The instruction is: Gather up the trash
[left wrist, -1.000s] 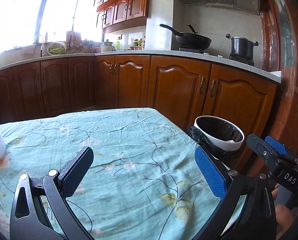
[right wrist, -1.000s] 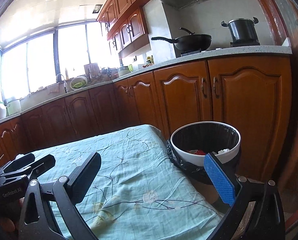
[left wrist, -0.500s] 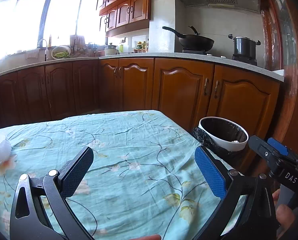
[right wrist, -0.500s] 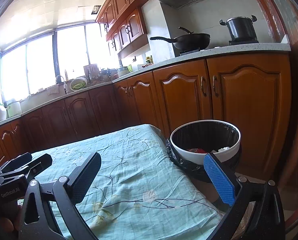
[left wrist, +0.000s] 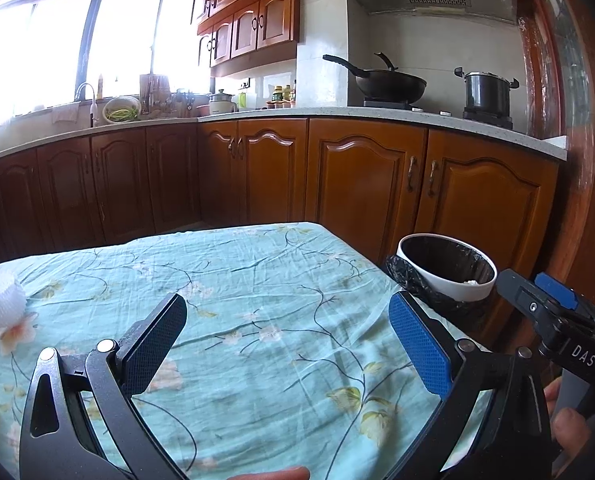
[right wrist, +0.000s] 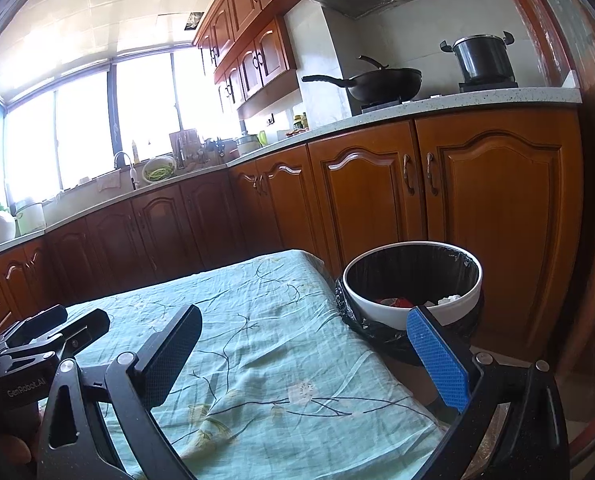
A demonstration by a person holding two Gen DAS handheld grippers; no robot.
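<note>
Beside the far right corner of the table, which wears a pale green floral cloth, stands the trash bin, white-rimmed and lined with a black bag. Seen from the right wrist view, the trash bin holds something red and a bit of white scrap (too small to name). Over the table, the left gripper hovers with its fingers spread wide and nothing between them; the right gripper hangs nearer the trash bin, fingers likewise apart and empty. Well left of the trash bin, at the table's left edge, a white foam net stands on the cloth. Behind the trash bin run wooden cabinets, with a wok and a pot on the counter above.
</note>
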